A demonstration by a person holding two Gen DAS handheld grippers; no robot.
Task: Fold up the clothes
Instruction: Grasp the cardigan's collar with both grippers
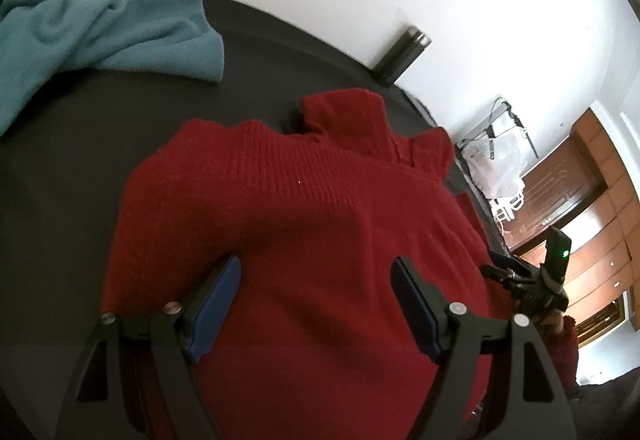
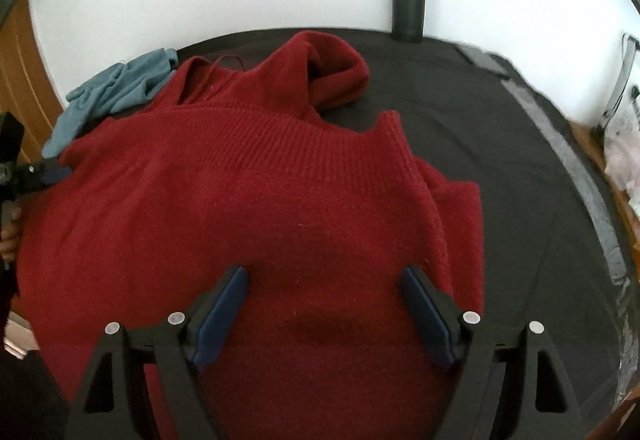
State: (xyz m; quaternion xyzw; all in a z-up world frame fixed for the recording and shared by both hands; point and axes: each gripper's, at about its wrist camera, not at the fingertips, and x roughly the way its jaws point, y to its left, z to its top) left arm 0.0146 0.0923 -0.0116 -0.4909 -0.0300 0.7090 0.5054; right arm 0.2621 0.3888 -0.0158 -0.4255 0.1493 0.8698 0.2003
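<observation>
The left tongs (image 1: 316, 300) are standing wide apart, their blue pads (image 1: 216, 304) hanging over the red sweater (image 1: 280, 208) with nothing pinched between them. The right tongs (image 2: 324, 304) are gaping just as wide over the same sweater, also gripping nothing; whether the pads are brushing the knit I cannot tell.

The sweater is a deep red knit, lying folded into a broad mound on the black tabletop (image 2: 500, 160). A ribbed band is running across its upper part in both views. In the right wrist view a loose rolled piece, a sleeve or collar, is sticking up at upper centre, and a flat layer is poking out at the right under the top fold.

In the left wrist view the sweater is filling the centre and lower frame, running under both fingers; the right tongs are showing at the right edge, beyond the sweater's side. In the right wrist view the left tongs are peeking in at the left edge.

Bare black tabletop is lying open to the right in the right wrist view and to the left in the left wrist view. A blue cloth (image 1: 100, 28) is sitting crumpled at upper left, apart from the sweater there. A dark flask (image 2: 408, 0) is standing upright against the white wall, well apart from the sweater.
</observation>
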